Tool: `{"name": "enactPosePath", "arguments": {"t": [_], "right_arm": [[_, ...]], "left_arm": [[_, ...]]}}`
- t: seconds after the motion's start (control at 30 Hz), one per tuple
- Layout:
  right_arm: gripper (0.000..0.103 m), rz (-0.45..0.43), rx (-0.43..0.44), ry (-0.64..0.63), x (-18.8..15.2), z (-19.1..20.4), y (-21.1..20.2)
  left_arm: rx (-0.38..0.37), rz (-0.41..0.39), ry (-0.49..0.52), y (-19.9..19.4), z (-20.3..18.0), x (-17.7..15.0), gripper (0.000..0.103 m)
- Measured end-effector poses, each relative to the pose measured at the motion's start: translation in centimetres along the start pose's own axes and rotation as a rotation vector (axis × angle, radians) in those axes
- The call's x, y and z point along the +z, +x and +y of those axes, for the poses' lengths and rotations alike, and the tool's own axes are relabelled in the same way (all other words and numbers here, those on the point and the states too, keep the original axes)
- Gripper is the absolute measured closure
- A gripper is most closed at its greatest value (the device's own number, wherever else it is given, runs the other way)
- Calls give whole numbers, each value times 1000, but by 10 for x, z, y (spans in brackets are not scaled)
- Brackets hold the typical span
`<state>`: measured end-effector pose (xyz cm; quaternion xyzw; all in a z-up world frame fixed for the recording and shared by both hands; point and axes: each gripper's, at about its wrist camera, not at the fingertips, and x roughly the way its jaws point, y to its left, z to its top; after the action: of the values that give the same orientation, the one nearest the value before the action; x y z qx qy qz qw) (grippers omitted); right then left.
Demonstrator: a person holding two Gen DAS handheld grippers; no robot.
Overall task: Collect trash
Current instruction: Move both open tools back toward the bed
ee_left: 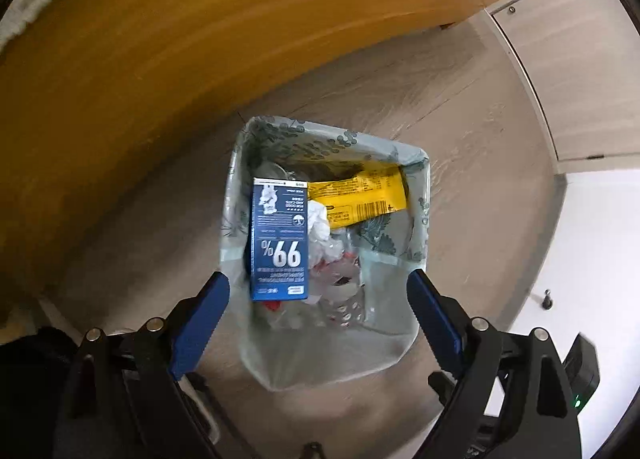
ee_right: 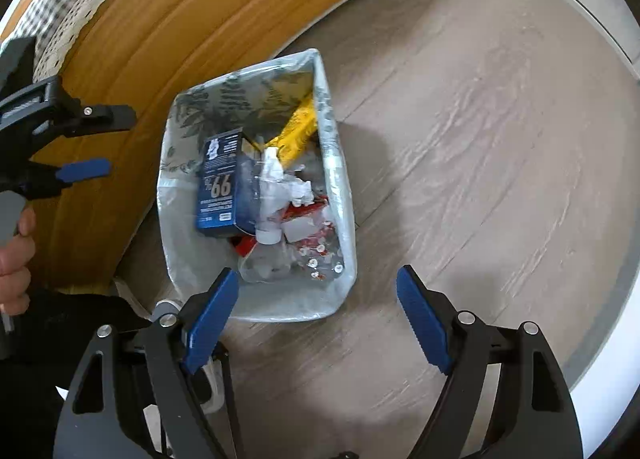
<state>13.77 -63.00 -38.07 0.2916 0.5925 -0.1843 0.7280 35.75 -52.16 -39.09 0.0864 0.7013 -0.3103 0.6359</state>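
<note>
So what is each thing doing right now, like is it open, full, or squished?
Trash bin: upright on the floor, lined with a bag, partly filled.
Blue box: inside the bin, lying on other trash.
Yellow wrapper: inside the bin, leaning on its wall.
White paper: crumpled, in the bin.
Left tool: open, empty, above the bin.
Right tool: open, empty.

A blue box (ee_left: 279, 239) with white print and a yellow wrapper (ee_left: 360, 195) are seen mid-frame in a pale, leaf-patterned bin liner (ee_left: 256, 163).

Bin (ee_left: 416, 219) bottom hidden under trash; box (ee_left: 279, 239) print blurred.
</note>
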Motion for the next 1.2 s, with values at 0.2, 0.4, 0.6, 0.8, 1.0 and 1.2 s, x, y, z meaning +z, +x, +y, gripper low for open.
{"name": "enactPosePath", "arguments": {"t": [0.2,0.4,0.6,0.8,1.0,1.2], "right_arm": [[25,6,-49,-39,6,18,-5],[25,-60,-108,-107,27,47,-41],[25,-166,-146,-177,46,94,-89],[25,-264,-149,-253,59,152,-128],[25,-331,-117,-301,68,216,-152],[25,-378,-85,-400,70,282,-162]], "left_arm": [[23,-37,83,-35,-3,-19,16],[8,-140,86,-85,1,-31,16],[-75,-355,25,-192,33,-38,16],[-57,-595,-34,-301,96,-53,12],[28,-708,-112,-348,167,-68,11],[36,-769,-263,-373,270,-80,11]]}}
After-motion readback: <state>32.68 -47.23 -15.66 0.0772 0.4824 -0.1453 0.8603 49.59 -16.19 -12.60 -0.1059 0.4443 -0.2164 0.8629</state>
